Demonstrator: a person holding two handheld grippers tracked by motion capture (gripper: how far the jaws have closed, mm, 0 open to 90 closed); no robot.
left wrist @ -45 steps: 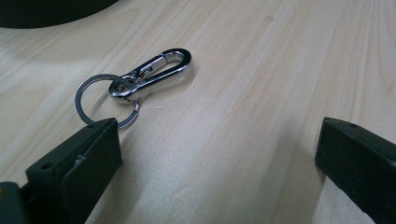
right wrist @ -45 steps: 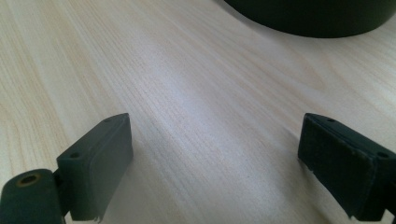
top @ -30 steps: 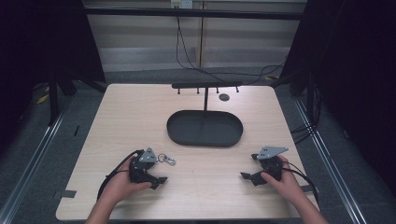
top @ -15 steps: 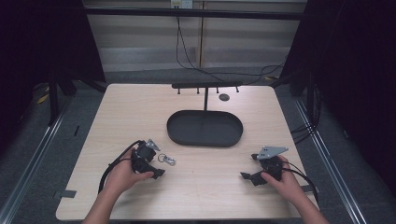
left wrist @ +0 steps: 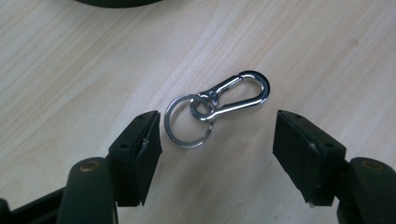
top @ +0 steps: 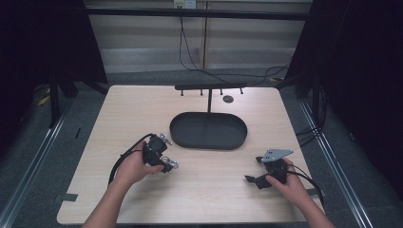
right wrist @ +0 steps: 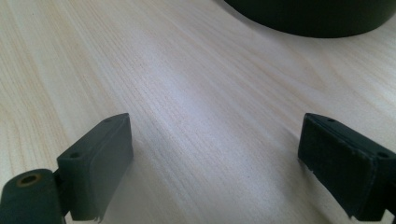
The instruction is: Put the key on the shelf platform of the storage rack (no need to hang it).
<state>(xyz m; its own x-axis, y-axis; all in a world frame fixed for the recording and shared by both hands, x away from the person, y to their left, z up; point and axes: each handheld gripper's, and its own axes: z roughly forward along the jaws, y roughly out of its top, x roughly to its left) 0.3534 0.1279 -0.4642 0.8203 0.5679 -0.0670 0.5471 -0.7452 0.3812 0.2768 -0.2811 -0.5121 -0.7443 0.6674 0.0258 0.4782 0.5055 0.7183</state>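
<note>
A silver carabiner clip with a key ring [left wrist: 215, 108] lies flat on the wooden table, also visible as a small shiny object, the key clip [top: 172, 163], in the high view. My left gripper [left wrist: 217, 140] hovers right over it, open, with one jaw on each side of the clip and ring. In the high view the left gripper [top: 159, 154] is tilted down at the table's left front. My right gripper [right wrist: 215, 163] is open over bare wood, and the right gripper [top: 266, 173] rests low at the right front.
A black oval tray-like base [top: 209, 130] with a thin upright post and a crossbar with pegs [top: 210, 87] stands mid-table. Its dark edge [right wrist: 308, 18] is ahead of the right gripper. Cables trail from both grippers. A small dark disc [top: 228, 99] lies at the back.
My left gripper has moved forward and tipped down over the key clip, its jaws now straddling it. The right gripper has stayed still.
</note>
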